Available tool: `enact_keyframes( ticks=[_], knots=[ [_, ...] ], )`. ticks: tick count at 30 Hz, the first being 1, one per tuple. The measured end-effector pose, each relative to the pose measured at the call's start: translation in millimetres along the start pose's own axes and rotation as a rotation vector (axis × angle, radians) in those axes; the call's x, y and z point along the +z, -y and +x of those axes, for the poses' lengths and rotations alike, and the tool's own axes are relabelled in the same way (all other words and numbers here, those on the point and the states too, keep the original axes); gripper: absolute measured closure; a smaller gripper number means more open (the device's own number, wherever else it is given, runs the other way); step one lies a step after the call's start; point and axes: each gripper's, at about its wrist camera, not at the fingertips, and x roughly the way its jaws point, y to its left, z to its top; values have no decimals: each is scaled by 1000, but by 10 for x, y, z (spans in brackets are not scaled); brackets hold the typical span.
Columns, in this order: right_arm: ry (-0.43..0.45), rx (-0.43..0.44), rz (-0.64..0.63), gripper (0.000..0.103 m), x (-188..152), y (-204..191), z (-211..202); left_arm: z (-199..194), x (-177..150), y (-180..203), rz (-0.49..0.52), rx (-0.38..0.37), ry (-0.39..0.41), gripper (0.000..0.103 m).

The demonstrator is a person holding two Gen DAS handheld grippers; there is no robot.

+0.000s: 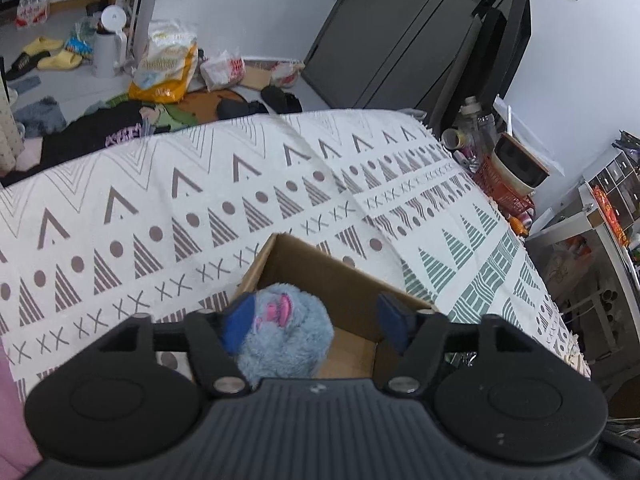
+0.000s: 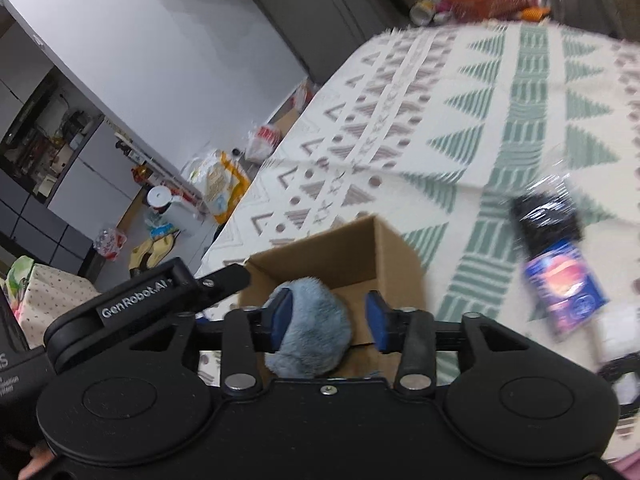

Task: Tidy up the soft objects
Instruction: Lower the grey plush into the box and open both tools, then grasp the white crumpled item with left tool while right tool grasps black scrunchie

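In the left wrist view, the left gripper (image 1: 316, 320) hangs with its jaws spread wide over one cardboard box (image 1: 320, 268), and one blue-grey plush toy (image 1: 288, 332) sits between the fingers, brushing the left pad only, so it looks released into the box. In the right wrist view, the right gripper (image 2: 330, 316) is likewise open above the same box and plush. To its right, one wrapped packet (image 2: 558, 264) lies on the patterned cloth (image 2: 500, 92), probably next.

Blurred dark packet (image 2: 560, 256) unreadable; plush toy's (image 1: 280, 332) underside hidden.
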Motion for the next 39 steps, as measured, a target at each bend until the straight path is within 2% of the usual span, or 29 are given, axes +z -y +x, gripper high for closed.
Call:
enact_keyframes(
  ticks=[2, 7, 12, 16, 21, 27, 39],
  knots=[
    [20, -20, -4, 54, 13, 61, -117, -64, -12, 63, 6, -3, 26, 28],
    [66, -108, -2, 36, 42, 245, -381, -149, -99, 261, 29, -27, 39, 17],
    [95, -149, 27, 22, 57, 463, -600, -108, -260, 509, 117, -30, 19, 16],
    [115, -194, 32, 9, 39, 607, -744, -89, -386, 653, 153, -73, -17, 16],
    [125, -245, 63, 8, -18, 846, -909, -110, -544, 832, 219, -76, -26, 16],
    [128, -284, 80, 5, -139, 1117, -1073, -98, -708, 996, 247, -76, -46, 16],
    [123, -291, 159, 5, -223, 1603, -1208, 22, -985, 1225, 328, -70, -82, 16]
  ],
)
